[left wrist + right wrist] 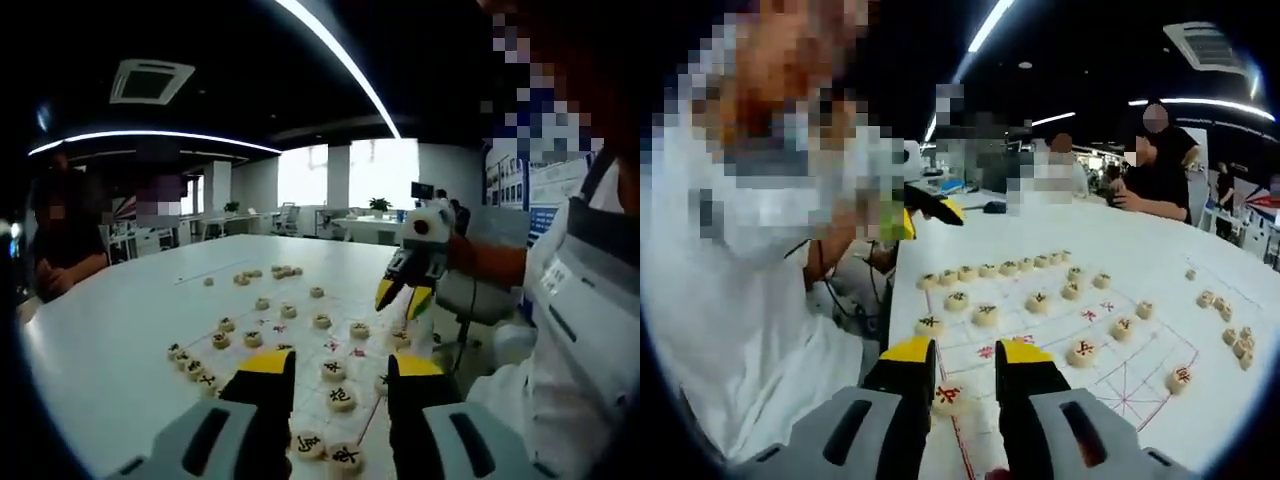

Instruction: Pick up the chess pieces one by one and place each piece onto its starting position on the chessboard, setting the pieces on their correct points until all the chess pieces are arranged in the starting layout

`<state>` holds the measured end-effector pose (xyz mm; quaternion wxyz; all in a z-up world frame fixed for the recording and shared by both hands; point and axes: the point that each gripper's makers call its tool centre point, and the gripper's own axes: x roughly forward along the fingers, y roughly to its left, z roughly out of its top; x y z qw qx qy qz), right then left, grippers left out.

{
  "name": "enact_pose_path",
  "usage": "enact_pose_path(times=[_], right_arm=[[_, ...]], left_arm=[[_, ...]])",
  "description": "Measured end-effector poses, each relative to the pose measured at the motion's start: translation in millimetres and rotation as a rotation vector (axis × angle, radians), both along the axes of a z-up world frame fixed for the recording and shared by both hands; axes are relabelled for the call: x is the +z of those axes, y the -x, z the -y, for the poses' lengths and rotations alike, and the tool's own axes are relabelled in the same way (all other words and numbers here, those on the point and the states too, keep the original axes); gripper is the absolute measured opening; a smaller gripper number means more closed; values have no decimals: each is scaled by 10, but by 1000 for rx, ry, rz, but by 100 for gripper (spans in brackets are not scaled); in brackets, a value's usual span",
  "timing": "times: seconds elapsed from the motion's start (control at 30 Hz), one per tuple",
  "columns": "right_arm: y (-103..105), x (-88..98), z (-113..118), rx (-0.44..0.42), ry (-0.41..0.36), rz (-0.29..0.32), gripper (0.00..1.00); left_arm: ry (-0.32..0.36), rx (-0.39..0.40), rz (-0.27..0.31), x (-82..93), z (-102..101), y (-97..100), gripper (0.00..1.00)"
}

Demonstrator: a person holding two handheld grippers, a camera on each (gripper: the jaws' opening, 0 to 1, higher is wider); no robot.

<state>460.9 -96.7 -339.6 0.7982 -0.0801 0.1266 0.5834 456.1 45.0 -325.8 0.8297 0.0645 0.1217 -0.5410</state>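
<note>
Right gripper view: right gripper [965, 362] narrowly apart above chessboard [1060, 330], left gripper [334, 368] wide

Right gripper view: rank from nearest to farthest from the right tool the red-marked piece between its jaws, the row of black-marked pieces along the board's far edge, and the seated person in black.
1. The red-marked piece, between the jaws of the right tool.
2. The row of black-marked pieces, mid-table, along the far edge of the board.
3. The seated person in black, beyond the table at upper right.
</note>
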Motion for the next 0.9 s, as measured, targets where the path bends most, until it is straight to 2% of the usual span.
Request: enact_pose_path(times=[0.13, 0.27, 0.4, 0.5, 0.53, 0.6, 0.7, 0.77, 0.9], right_arm=[[-392, 211, 153, -150, -62, 2, 25], [-775, 289, 303, -311, -94, -12, 25], [-1158, 272, 566, -475, -91, -23, 25], [-1191, 266, 594, -489, -88, -23, 25], [-1408, 221, 793, -591, -84, -38, 25], [-1684, 158, 1051, -699, -85, -48, 25], [-1915, 69, 1279, -782, -51, -33, 25], [-2072, -21, 1464, -838, -31, -45, 25], [-2213, -209, 1700, -897, 26, -58, 25]], left_arm=[[2, 8, -2, 2, -10, -13, 39], [5, 15, -2, 9, -20, -30, 39], [7, 22, -3, 14, -39, -44, 39], [8, 24, -3, 14, -44, -47, 39], [9, 27, -4, 12, -52, -52, 39], [9, 30, -5, 8, -54, -55, 39], [9, 30, -5, 9, -50, -55, 39], [7, 30, -3, 11, -50, -51, 39], [7, 33, -1, 19, -59, -50, 39]])
